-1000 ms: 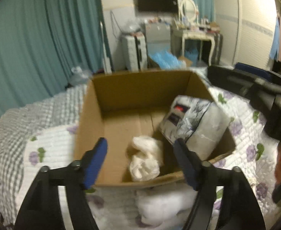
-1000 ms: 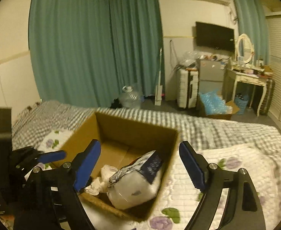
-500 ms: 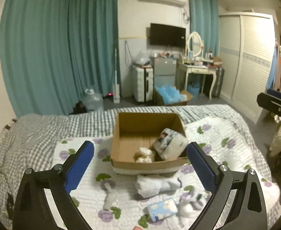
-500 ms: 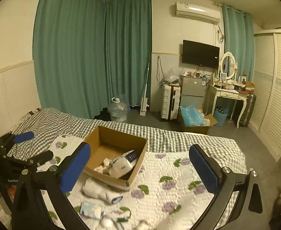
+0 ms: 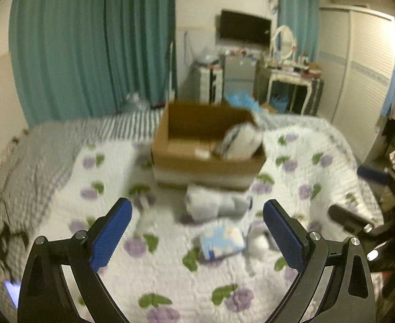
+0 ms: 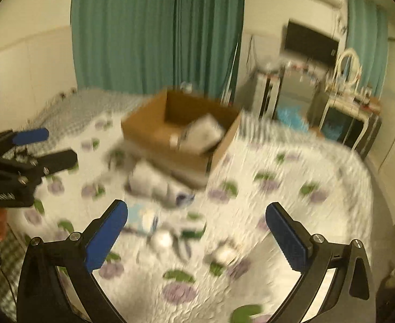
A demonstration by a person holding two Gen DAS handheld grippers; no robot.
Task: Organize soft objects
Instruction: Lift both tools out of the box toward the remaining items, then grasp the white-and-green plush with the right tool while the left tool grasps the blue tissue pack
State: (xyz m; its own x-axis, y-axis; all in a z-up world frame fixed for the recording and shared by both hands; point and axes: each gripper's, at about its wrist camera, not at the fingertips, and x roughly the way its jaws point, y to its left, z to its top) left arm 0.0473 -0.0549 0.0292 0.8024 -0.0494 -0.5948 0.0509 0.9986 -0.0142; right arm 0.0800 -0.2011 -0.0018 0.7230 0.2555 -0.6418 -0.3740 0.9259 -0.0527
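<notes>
An open cardboard box [image 5: 208,158] [image 6: 154,132] stands on the floral quilt and holds a white plastic-wrapped pack [image 5: 242,141] [image 6: 203,134] and a small white bundle. In front of it lie a rolled white-grey cloth [image 5: 213,204] [image 6: 154,183], a light blue packet [image 5: 221,241] [image 6: 143,219], a small white toy [image 5: 146,215] and other small white soft items [image 5: 256,242] [image 6: 165,239]. My left gripper [image 5: 197,231] is open and empty, above the quilt short of these items. My right gripper [image 6: 197,228] is open and empty over the small items. Both views are blurred.
The quilt [image 5: 170,277] lies on a grey checked bedspread [image 5: 35,156]. Teal curtains [image 5: 95,43], a dressing table [image 5: 291,80] and wardrobe doors [image 5: 359,80] stand beyond the bed. The left gripper shows at the left edge of the right wrist view [image 6: 30,148].
Both grippers pulled back from the box, then came lower and closer to the loose items on the quilt. Both stayed open and empty.
</notes>
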